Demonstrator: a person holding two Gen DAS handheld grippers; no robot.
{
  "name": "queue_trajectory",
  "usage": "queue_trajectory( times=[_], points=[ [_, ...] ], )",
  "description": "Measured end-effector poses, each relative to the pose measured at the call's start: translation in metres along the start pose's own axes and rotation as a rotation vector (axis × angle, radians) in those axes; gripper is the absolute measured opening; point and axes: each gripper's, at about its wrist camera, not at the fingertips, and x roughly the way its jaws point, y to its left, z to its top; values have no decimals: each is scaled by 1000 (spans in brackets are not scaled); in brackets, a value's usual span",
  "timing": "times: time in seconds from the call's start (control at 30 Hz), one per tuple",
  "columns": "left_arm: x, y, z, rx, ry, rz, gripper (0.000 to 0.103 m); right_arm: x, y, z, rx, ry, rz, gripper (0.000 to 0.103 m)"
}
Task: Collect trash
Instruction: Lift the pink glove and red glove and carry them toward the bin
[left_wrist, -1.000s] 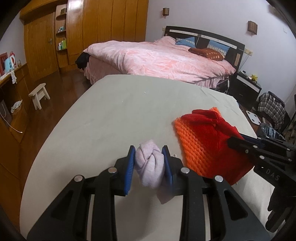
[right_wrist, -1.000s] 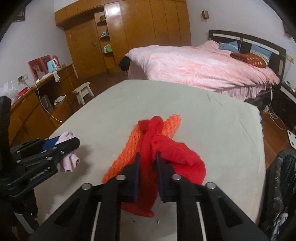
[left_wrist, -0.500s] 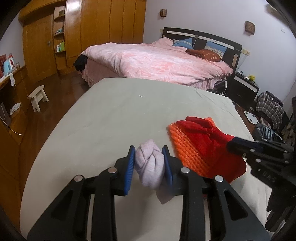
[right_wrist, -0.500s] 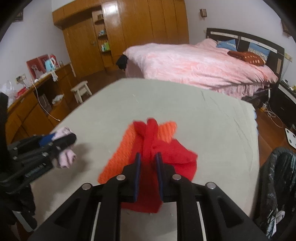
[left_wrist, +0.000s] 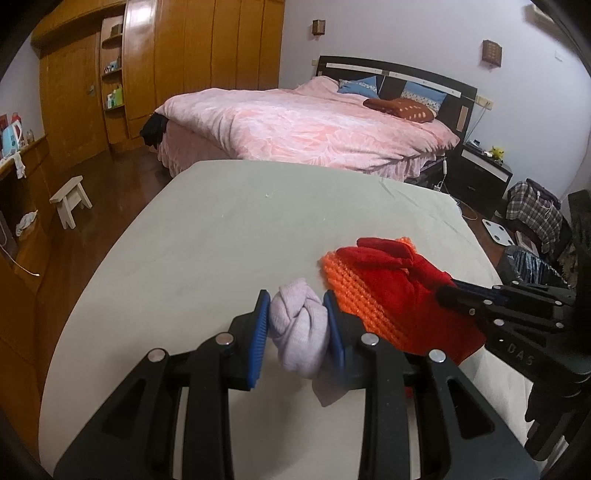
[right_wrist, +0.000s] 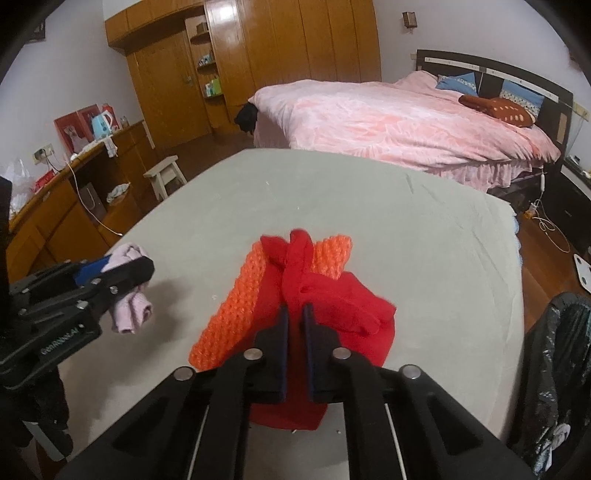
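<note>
Left wrist view: left hand-held gripper (left_wrist: 297, 308) is clamped on a soft knotted lilac sock (left_wrist: 298, 328) above the grey counter (left_wrist: 221, 240). Over right, right hand-held gripper (right_wrist: 295, 321) just pinched nearly closed on the fuzzy red cloth (right_wrist: 332, 314), draped over a bumpy orange knit (right_wrist: 229, 314).

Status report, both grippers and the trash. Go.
Left gripper shut on pale pink cloth bundle. Right gripper just closed, pinching red cloth atop orange knit. Black trash bag at right, path clear.
</note>
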Motion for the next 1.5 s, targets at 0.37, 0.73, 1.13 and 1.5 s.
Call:
queue_trajectory(
  times=[0.37,0.73,1.13,1.5],
  points=[
    [-12,-12,8,7,-25,-21,29,-48,0,22,9,-95,36,6],
    [-26,-33,18,30,-35,-49,29,-74,-11,29,25,-131,18,6],
    [-40,-71,32,71,-66,-81,29,-103,-34,26,55,-169,-2,5],
    [-56,-124,43,98,-102,-130,29,-148,-66,20,87,-231,-48,6]
  ],
)
